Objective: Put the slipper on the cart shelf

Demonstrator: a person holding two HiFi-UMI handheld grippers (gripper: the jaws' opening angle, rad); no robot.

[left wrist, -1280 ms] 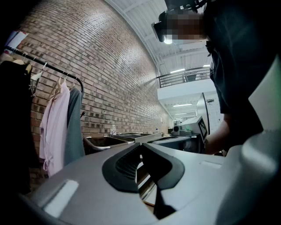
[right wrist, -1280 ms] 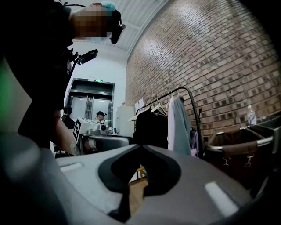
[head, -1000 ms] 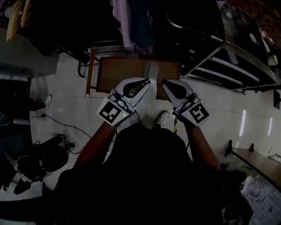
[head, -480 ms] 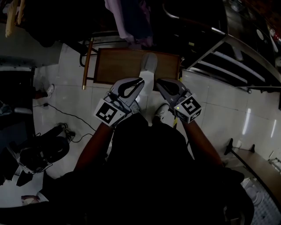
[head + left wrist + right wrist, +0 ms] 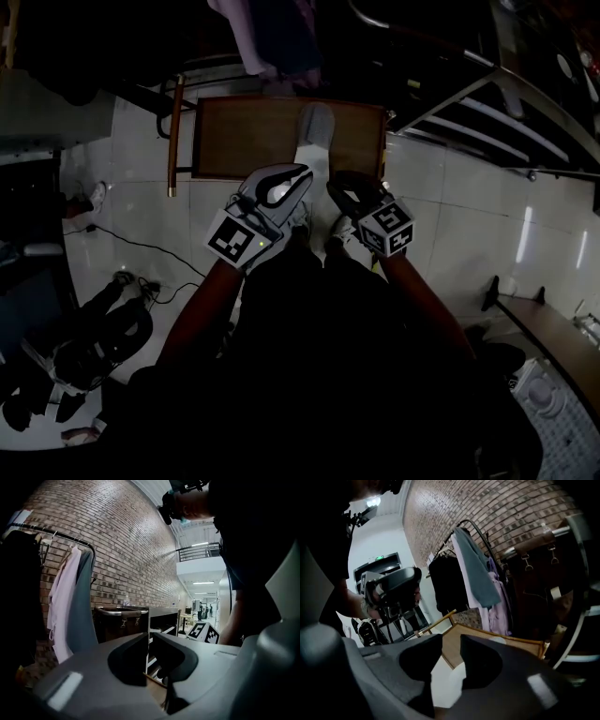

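Looking steeply down on a glossy white tiled floor [image 5: 450, 197], dim all round, with a low wooden cart shelf [image 5: 244, 141] parked on it and cables [image 5: 141, 248] trailing off at the left. Backed by a brick wall [image 5: 122, 541], a rail of hanging garments [image 5: 70, 602] and a dark case [image 5: 121, 620] with metal latches. Lying lengthwise on that shelf, toward its right side: the pale slipper [image 5: 317, 124], near end at the front edge. Placed just ahead of both tools, between the tips of the left gripper [image 5: 302, 176] and the right gripper [image 5: 339, 185]. Right: just been opening, now partly spread, pads off the slipper, with its pale end peeking through the gap in the right gripper view. Left: closed up tip to tip, gripping nothing. For writing, only square black-and-white markers [image 5: 234, 242] on the cubes, plus a green sign [image 5: 378, 558] high on a white wall, too small to read.
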